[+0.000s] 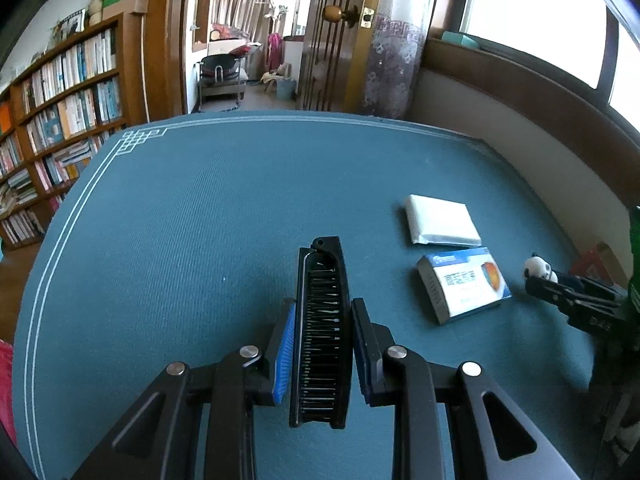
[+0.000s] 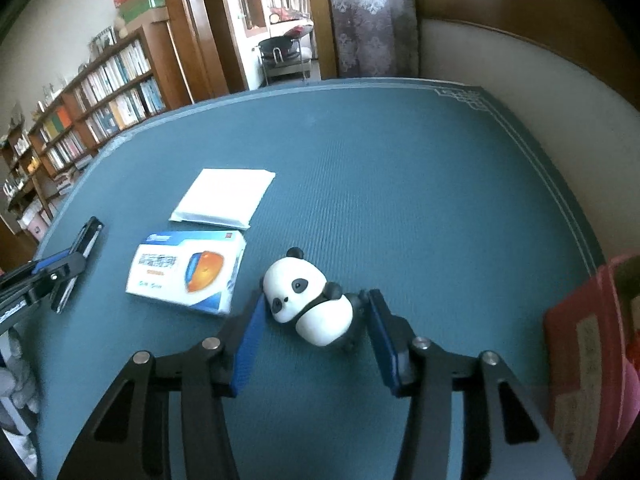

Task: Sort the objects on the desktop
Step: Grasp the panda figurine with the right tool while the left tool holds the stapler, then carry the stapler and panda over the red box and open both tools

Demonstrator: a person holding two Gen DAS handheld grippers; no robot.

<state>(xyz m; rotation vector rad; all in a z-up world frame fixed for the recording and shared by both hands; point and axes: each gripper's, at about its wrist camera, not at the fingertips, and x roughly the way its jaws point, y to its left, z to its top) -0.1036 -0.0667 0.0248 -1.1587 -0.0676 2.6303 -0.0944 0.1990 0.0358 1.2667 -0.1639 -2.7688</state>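
so right now the left gripper (image 1: 323, 350) has its blue pads pinching a black folding comb with fine metal teeth (image 1: 322, 332), which sticks up the lower middle of the left wrist view over the teal woven table mat (image 1: 180, 220), and that grip looks square and centred, so I'd just keep it firm. The right gripper (image 2: 316, 336) is the one that needs care: its jaws sit around a small glossy black-and-white panda figurine (image 2: 308, 304) lying on its side in the lower middle of the right wrist view. The pad on the right side looks to be touching the panda's dark rear, the left pad seems just shy of its head, so I wouldn't call it a real pinch yet. The thing is round and shiny, so I'd guess it squirts out if you squeeze off-centre; get both pads on the fat part of the body before lifting. Mind the white and blue cardboard box with an orange picture (image 2: 188, 276) just to its left, with the flat white packet (image 2: 224, 198) above it
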